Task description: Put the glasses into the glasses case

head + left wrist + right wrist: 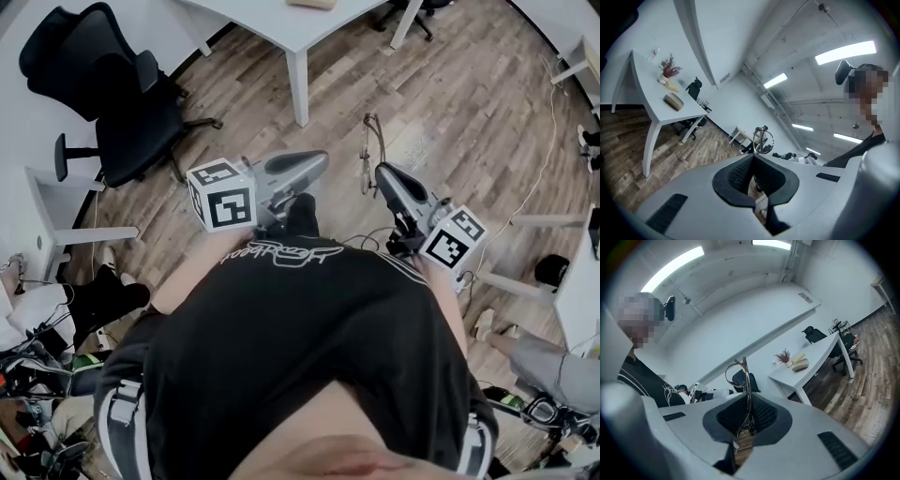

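Wooden floor (450,122), glasses (747,397) half-hidden between jaws

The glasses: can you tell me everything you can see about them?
The glasses are a thin, dark, metal-looking wire frame with round rims. The right hand-held gripper is shut on the frame's lower part, holding them upright in the air above the wooden floor. Nothing else touches them.

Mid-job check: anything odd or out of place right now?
Yes: the thin metal-framed glasses stand upright in mid-air, pinched by the right tongs, above the wooden floor. What looks like the tan oblong case lies away on the white table. The left tongs are shut on nothing.
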A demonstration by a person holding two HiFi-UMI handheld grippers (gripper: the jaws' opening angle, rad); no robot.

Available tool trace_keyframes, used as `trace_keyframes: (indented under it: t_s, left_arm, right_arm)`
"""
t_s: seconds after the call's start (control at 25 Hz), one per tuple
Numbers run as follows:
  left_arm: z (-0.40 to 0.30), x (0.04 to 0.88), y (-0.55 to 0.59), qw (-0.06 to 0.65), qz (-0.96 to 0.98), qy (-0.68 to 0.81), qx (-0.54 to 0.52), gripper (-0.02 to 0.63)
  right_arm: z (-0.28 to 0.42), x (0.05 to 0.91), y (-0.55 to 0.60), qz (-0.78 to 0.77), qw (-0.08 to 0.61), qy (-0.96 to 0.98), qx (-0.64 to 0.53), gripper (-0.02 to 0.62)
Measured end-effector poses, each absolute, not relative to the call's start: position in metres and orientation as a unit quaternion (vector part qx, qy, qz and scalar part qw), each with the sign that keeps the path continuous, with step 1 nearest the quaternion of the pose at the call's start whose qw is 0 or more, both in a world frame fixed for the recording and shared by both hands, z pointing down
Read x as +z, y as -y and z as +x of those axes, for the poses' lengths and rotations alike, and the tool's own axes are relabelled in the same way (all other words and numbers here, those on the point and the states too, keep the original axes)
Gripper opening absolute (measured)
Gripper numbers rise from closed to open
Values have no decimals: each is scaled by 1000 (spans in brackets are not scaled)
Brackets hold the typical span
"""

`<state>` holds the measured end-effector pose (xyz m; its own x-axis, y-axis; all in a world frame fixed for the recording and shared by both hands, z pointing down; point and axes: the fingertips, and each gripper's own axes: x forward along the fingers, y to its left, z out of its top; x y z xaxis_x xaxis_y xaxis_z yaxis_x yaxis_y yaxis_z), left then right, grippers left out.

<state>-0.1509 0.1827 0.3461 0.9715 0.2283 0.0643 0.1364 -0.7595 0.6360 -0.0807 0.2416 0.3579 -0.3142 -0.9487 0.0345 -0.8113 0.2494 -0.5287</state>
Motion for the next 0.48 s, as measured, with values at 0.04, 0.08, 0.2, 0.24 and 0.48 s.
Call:
trace_keyframes:
  t_s: [0.04,0.08,0.2,0.24,0.48]
  left_arm:
    - [-146,347,-168,336,934,-94,69,8]
    - [-141,347,-153,340,934,-90,69,8]
    - [-123,348,-100,349,932,-76,68,8]
    - [-115,348,-83,352,931,-73,67,8]
    - [-74,346,-4,354,930,-67,70,8]
  right_arm:
    - [-76,360,-227,-564,147,-777,-238,23]
    - [-70,361,-212,-562,148,-777,-244,23]
    - [-53,364,-165,-555,151,-776,-260,23]
    - [-46,364,-149,-555,150,-775,-264,23]
    - [-6,371,-74,-556,143,-770,-279,23]
